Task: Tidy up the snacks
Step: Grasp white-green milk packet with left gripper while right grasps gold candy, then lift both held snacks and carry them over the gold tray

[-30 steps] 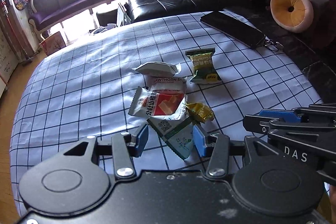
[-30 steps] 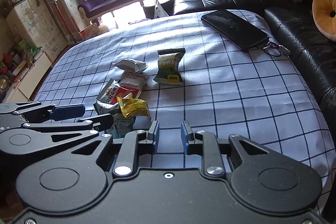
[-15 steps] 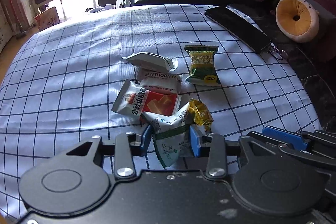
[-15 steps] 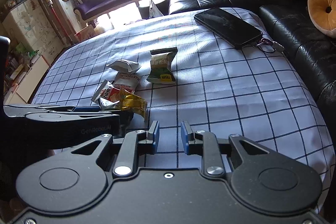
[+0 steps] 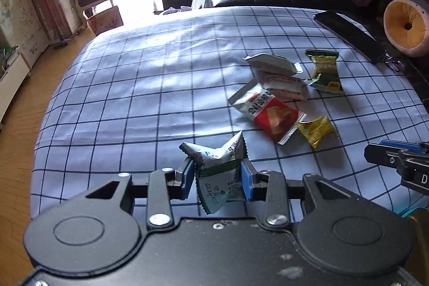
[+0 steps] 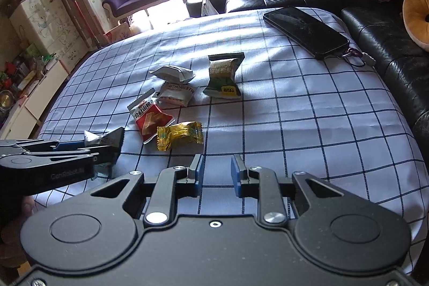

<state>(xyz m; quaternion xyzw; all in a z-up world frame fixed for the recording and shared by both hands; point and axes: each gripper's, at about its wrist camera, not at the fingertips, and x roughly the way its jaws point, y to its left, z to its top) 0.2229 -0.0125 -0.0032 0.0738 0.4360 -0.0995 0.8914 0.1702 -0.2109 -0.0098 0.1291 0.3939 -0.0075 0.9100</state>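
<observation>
The left gripper point(image 5: 216, 182) has its blue fingers point(image 5: 186, 180) clamped on a crumpled white-and-green packet point(image 5: 218, 170), held above the checked cloth covering the surface point(image 5: 134, 87). The right gripper point(image 6: 215, 174) hovers over bare cloth, its fingers a little apart with nothing between them. Just beyond lie a yellow candy point(image 6: 179, 138) and, touching it, a red packet point(image 6: 148, 119). Farther on sit a white hawthorn packet point(image 6: 177, 94) and a folded white packet point(image 6: 173, 73), with a green packet point(image 6: 223, 77) beside them. A phone point(image 6: 305, 30) lies near the far edge.
</observation>
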